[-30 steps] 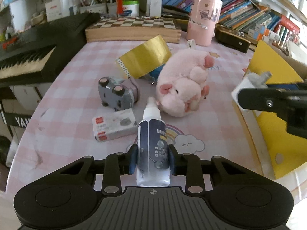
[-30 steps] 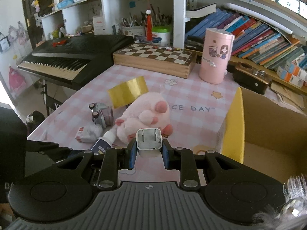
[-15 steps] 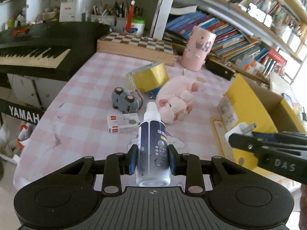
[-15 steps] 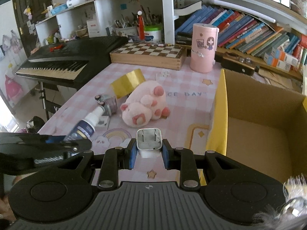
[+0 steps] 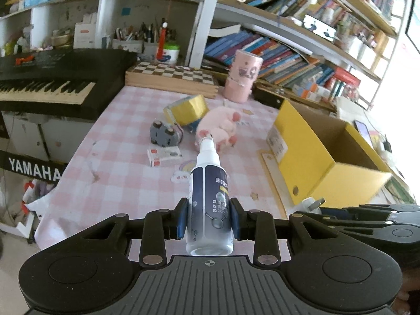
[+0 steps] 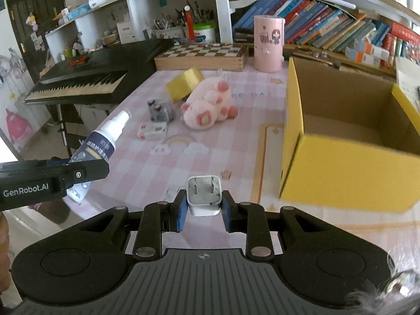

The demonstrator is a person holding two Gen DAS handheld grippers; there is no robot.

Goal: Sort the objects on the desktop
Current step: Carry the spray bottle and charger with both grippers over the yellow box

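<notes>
I have both tools loaded and lifted clear of the table point(image 6: 265, 157), which is covered with a pink checked cloth. My left gripper point(image 5: 209, 220) is clamped on the body of a white spray bottle with a dark blue label point(image 5: 208, 199), nozzle pointing away from me, and my right gripper point(image 6: 203, 210) pinches a small white plug-in charger block point(image 6: 203, 195) with its two metal prongs facing forward. The open yellow cardboard box point(image 6: 341, 173) stands at the table's right edge, and as far as I can see into it the brown floor is bare, so I judge that nothing has been sorted into it yet; its near corner is hidden behind the front wall. Neither held item is over the opening: the charger hangs above the cloth just left of the box's near corner, and the bottle is further left, over the table's near edge. Left to do, after these two go in, are the things lying in the middle of the table: a pink plush pig point(image 6: 207, 105), a small grey toy car on its side point(image 6: 160, 110), a little white and red flat box point(image 6: 152, 130) just in front of the car, and a gold roll of tape point(image 6: 185, 84) behind the pig. I read the task as barely begun.
</notes>
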